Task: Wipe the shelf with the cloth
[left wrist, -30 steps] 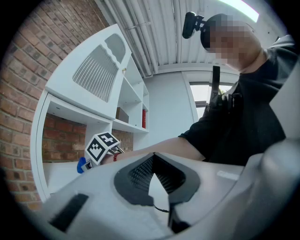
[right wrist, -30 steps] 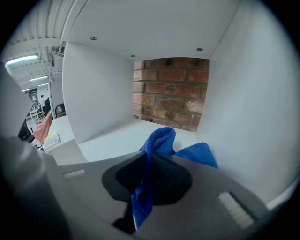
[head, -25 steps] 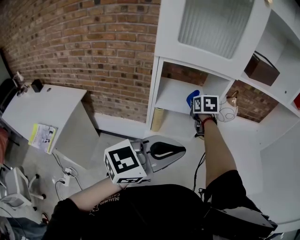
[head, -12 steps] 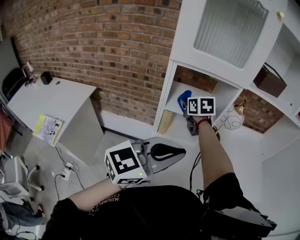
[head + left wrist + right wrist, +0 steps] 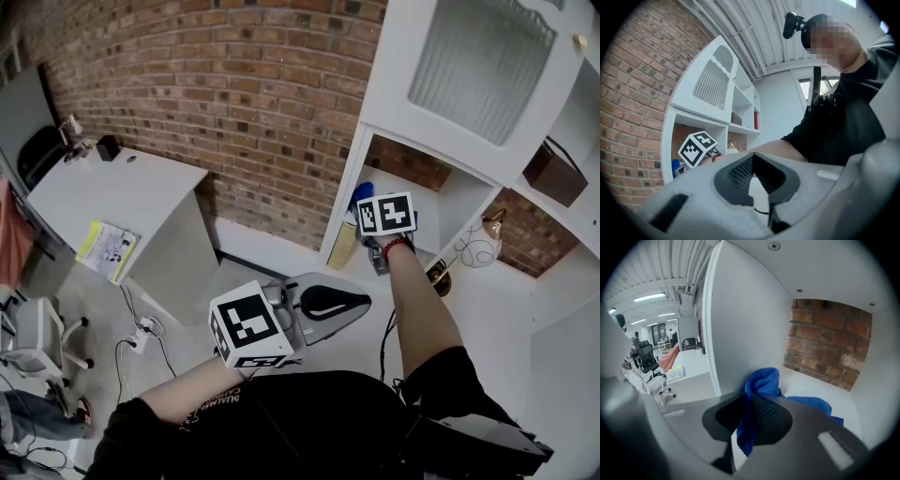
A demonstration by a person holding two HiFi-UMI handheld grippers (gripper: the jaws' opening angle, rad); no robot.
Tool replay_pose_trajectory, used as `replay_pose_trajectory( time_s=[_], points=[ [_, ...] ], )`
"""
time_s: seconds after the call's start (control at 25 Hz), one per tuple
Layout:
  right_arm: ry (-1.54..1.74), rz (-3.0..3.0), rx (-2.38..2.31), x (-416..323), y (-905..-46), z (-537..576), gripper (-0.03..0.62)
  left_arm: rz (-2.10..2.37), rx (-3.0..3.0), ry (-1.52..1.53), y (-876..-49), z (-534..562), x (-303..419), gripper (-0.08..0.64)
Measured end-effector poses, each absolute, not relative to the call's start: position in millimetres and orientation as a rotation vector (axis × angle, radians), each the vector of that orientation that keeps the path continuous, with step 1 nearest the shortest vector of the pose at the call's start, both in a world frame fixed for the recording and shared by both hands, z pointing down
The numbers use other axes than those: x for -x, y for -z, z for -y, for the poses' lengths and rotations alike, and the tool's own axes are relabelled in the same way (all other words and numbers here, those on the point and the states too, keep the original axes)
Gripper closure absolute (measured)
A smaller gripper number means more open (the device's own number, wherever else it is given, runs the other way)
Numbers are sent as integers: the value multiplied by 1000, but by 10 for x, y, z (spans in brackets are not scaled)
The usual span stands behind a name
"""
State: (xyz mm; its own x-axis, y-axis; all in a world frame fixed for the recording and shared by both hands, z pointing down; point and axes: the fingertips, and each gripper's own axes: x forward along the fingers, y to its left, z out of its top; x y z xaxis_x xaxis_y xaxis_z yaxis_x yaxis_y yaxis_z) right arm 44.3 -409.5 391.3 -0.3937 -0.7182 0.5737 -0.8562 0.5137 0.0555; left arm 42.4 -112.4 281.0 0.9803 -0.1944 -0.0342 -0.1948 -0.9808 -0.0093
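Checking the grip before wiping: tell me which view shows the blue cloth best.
The right gripper view: the blue cloth is pinched in the right gripper and trails onto the shelf. The head view shows only a blue patch behind that gripper; the left gripper view, a tiny blue speck.

cloth (image 5: 761, 380) in shelf (image 5: 820, 387) compartment, between right gripper (image 5: 746, 397) jaws | desk (image 5: 112, 192) left of shelf, against brick wall (image 5: 234, 94)
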Motion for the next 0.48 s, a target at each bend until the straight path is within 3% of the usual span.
replay_pose_trajectory(
  time_s=[0.48],
  points=[
    [-399, 2157, -1429, -1193, -3937, 4034, 552, -123, 3119, -17, -2829, 1024, -811, 560]
  ],
)
